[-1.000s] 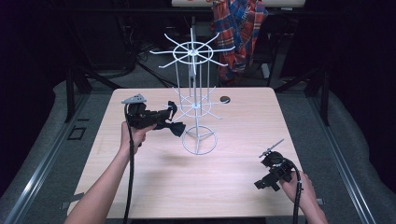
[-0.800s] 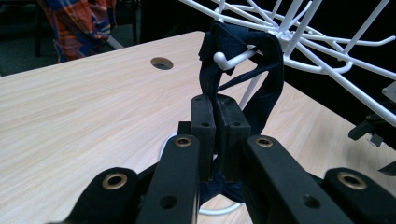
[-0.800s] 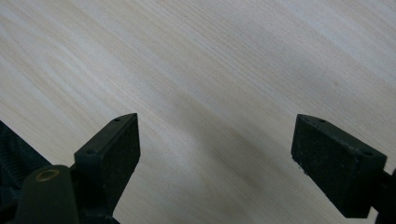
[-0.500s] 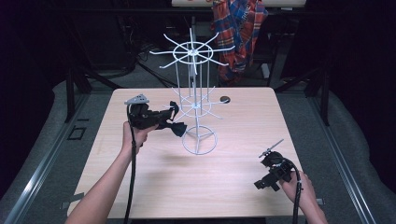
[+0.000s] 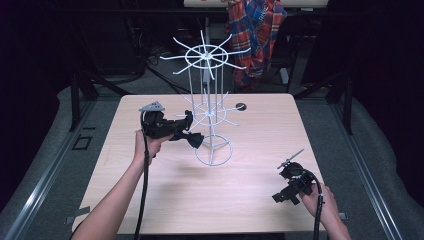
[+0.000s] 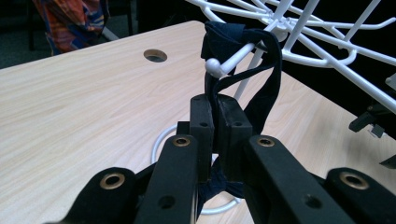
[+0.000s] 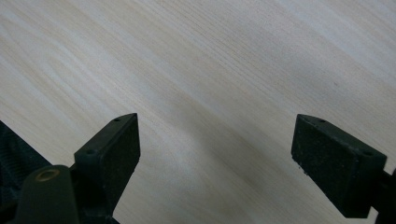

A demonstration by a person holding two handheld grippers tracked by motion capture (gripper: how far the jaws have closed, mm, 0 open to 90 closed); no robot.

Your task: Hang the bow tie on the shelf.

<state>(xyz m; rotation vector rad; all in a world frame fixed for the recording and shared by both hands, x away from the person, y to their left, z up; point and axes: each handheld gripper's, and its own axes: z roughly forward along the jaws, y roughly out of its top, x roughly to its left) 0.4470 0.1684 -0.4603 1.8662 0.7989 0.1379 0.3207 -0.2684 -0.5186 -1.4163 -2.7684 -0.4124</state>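
Note:
A white wire rack (image 5: 205, 95) with hooked arms stands mid-table on a ring base (image 5: 214, 150). My left gripper (image 5: 184, 123) is held just left of its lower tier, shut on a dark bow tie (image 5: 193, 140) that hangs below the jaws. In the left gripper view the jaws (image 6: 217, 109) pinch the tie's dark strap (image 6: 267, 88), which loops over a ball-tipped hook (image 6: 213, 66) of the rack (image 6: 327, 51). My right gripper (image 5: 287, 188) rests low at the table's front right, away from the rack. Its jaws (image 7: 215, 135) stand wide open over bare wood, holding nothing.
The wooden table (image 5: 150, 200) has a round cable hole (image 5: 240, 106) behind the rack, seen too in the left gripper view (image 6: 155, 55). A plaid cloth (image 5: 255, 30) hangs beyond the far edge. Dark floor and metal frames surround the table.
The left gripper with the bow tie has shifted only slightly beside the rack's lower tier. The right gripper has stayed where it was.

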